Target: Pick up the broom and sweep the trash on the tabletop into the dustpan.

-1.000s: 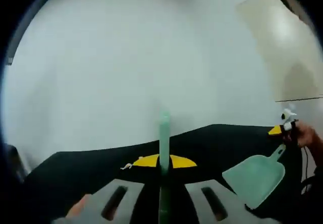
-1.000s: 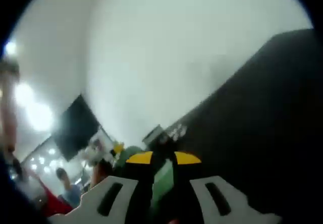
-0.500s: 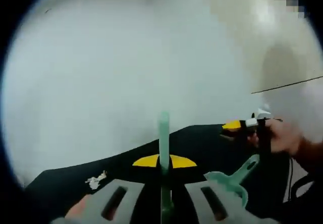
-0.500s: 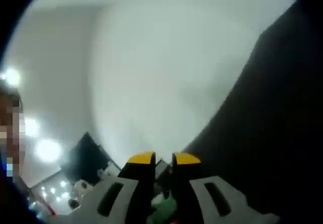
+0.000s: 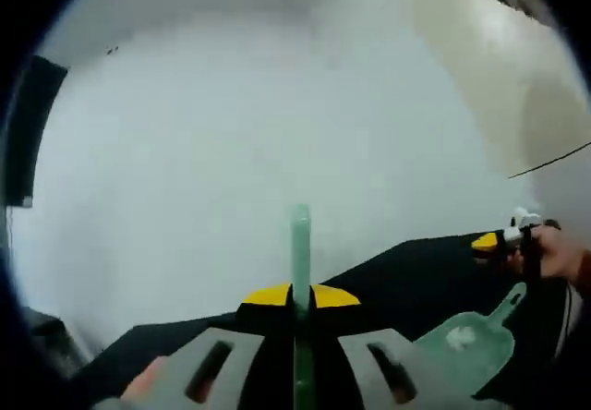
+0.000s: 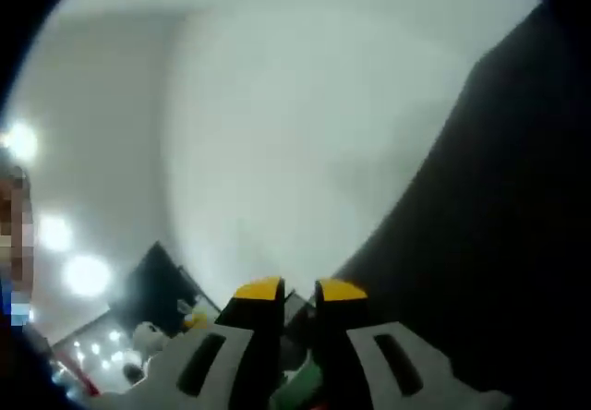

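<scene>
The left gripper (image 5: 297,296) is clamped on the broom (image 5: 300,253); the right gripper (image 6: 297,292) pinches the dustpan (image 5: 466,341) handle, white trash (image 5: 459,338) in the pan, held level near the table (image 5: 406,267) edge, likely to keep it in.

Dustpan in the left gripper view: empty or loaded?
Loaded: a small white scrap lies on the green dustpan pan.

1. The broom handle (image 5: 301,271) is pale mint green.
2. The dustpan (image 5: 466,338) is the same mint green, with a whitish scrap (image 5: 459,337) in its tray.
3. The desk (image 5: 406,271) is black.
4. The left gripper (image 5: 300,296) has yellow tips on grey fingers (image 5: 212,368).
5. The wall (image 5: 231,151) is plain white.
</scene>
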A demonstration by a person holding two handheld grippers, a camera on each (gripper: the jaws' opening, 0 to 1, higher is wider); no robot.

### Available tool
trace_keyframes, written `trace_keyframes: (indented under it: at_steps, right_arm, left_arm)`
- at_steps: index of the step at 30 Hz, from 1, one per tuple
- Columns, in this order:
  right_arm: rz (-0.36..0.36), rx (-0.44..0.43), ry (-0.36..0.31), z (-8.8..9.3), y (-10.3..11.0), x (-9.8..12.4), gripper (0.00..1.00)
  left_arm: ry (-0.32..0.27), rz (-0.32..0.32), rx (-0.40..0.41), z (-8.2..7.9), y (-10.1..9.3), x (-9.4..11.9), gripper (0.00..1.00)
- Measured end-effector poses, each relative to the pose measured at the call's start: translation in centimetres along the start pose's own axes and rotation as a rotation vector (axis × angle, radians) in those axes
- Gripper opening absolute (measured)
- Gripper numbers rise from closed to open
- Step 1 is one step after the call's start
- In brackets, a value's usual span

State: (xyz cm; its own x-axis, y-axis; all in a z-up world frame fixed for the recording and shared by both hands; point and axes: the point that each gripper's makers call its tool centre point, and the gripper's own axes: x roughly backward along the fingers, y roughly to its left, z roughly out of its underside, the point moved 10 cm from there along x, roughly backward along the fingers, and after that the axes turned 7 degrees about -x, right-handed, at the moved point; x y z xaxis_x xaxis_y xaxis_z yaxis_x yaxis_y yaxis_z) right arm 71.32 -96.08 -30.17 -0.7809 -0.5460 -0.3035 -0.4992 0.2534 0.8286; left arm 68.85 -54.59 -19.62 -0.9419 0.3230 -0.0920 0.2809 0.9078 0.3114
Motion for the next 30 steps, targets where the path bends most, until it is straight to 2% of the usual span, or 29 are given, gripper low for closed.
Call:
trace_keyframes:
  at_steps: [2, 3, 4, 6, 7, 9, 12, 14, 16, 18, 19, 20, 22, 23, 26, 28, 30]
  right_arm:
    - [-0.001, -0.004, -0.004, 0.0, 0.0, 0.0, 0.16]
    - [-0.001, -0.005, -0.007, 0.0, 0.0, 0.0, 0.16]
    - [-0.001, -0.006, -0.009, -0.1, 0.0, 0.1, 0.16]
    - [0.0, -0.007, -0.011, -0.2, -0.1, 0.1, 0.16]
    - [0.001, -0.007, -0.011, -0.2, -0.1, 0.1, 0.16]
    - [0.001, -0.005, -0.01, -0.1, -0.1, 0.0, 0.16]
    - [0.002, -0.005, -0.01, -0.1, -0.1, 0.1, 0.16]
    - [0.002, -0.004, -0.01, 0.0, -0.1, 0.1, 0.16]
    - [0.002, -0.005, -0.01, 0.0, -0.1, 0.1, 0.16]
    - [0.003, -0.006, -0.009, 0.0, -0.2, 0.1, 0.16]
    - [0.003, -0.008, -0.009, 0.0, -0.2, 0.1, 0.16]
    - [0.001, -0.012, -0.01, 0.0, -0.1, 0.1, 0.16]
    - [-0.002, -0.018, -0.015, 0.0, -0.1, 0.1, 0.16]
    - [-0.004, -0.02, -0.018, 0.0, -0.1, 0.1, 0.16]
    - [-0.007, -0.024, -0.017, 0.1, 0.0, -0.1, 0.16]
    - [-0.008, -0.023, -0.014, 0.1, 0.1, -0.2, 0.16]
    - [-0.006, -0.024, -0.01, 0.1, 0.1, -0.2, 0.16]
  left_arm:
    - [0.042, 0.011, 0.069, 1.7, 1.1, -0.3, 0.04]
    - [0.054, 0.006, 0.079, 2.3, 1.7, -0.5, 0.04]
    - [0.056, -0.003, 0.069, 2.7, 2.2, -0.8, 0.04]
    - [0.072, -0.04, -0.011, 3.5, 4.0, -1.9, 0.04]
    - [0.066, -0.038, -0.056, 3.7, 4.9, -2.8, 0.04]
    - [0.032, -0.007, -0.092, 4.0, 6.4, -4.8, 0.04]
    - [-0.037, 0.135, -0.06, 4.2, 9.0, -9.4, 0.04]
    - [-0.09, 0.191, -0.075, 4.2, 11.0, -12.8, 0.04]
    - [-0.15, 0.293, -0.107, 4.5, 12.5, -17.2, 0.04]
    - [-0.158, 0.353, -0.089, 5.1, 13.3, -20.5, 0.04]
    - [-0.166, 0.346, -0.083, 5.6, 13.7, -22.0, 0.04]
    - [-0.19, 0.368, -0.122, 6.0, 13.6, -23.3, 0.04]
    - [-0.203, 0.396, -0.163, 7.3, 13.5, -25.1, 0.04]
    - [-0.199, 0.401, -0.155, 8.1, 13.6, -26.1, 0.04]
    - [-0.24, 0.483, -0.119, 9.9, 13.1, -28.2, 0.04]
    - [-0.252, 0.548, -0.126, 10.6, 12.6, -29.2, 0.03]
    - [-0.198, 0.64, -0.139, 11.5, 12.1, -30.4, 0.03]
